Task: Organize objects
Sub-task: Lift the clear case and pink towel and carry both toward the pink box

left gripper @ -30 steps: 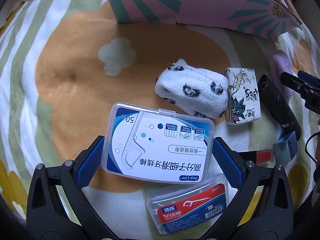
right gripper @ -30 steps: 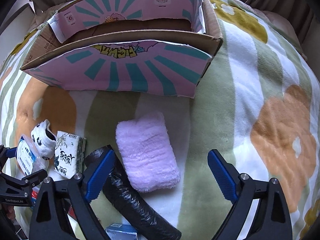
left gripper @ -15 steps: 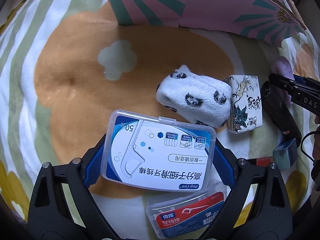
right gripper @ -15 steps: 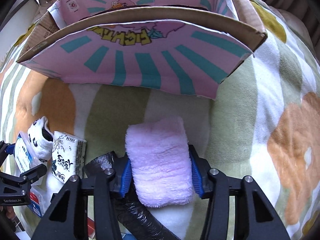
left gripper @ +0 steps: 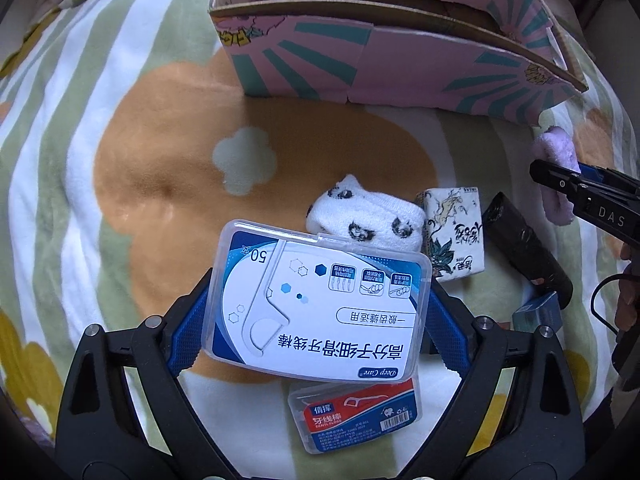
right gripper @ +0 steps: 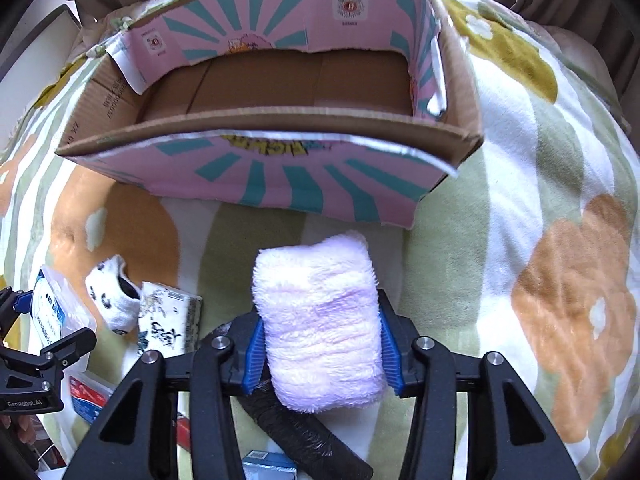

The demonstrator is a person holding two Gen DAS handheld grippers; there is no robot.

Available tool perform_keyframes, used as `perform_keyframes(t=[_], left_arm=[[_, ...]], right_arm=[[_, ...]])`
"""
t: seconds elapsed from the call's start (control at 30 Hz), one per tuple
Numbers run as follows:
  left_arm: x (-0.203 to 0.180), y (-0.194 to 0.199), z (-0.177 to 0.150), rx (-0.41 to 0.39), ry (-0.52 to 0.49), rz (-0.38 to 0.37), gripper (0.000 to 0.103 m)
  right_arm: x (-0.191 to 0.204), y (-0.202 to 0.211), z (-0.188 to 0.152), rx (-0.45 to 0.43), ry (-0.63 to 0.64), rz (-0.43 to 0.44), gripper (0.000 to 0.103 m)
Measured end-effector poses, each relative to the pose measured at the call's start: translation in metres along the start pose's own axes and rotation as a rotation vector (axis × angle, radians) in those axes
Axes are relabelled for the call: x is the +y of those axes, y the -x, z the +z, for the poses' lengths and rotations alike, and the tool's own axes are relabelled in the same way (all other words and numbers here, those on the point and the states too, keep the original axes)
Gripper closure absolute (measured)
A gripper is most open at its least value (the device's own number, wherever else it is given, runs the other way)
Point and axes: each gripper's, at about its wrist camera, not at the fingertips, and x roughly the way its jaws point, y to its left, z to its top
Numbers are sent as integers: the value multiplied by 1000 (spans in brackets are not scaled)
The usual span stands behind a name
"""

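You get soft, even daylight from the far side — bright at the top edge, faint shadows. Fisheye bends your edges into dark corners; glare streaks the clear floss-pick box [left gripper: 320,304].

Two handheld grippers share one build: black angular frames, silver screw heads and ribbed blue pads [left gripper: 188,328]. The left gripper [right gripper: 40,328] bears white "GenRobot.AI" lettering; the right gripper [left gripper: 568,184] shows "DAS" and trails a black cable [left gripper: 600,304].
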Motion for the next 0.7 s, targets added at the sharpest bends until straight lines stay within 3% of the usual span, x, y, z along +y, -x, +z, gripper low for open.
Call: perform_keyframes(t=[0.2,0.3,0.43,0.7], left_arm=[[0,37,8,-54,30,4,11],[-1,70,3,-89,65,8,11],[30,138,-4,-134,90,20,11],[28,215,-8,-209,95,14,11]], right_arm=[[10,48,5,-39,-3,4,59],[10,72,19,-61,-10,9,59],[35,101,47,-91,-9,17,59],[59,181,42,-129,-61,22,59]])
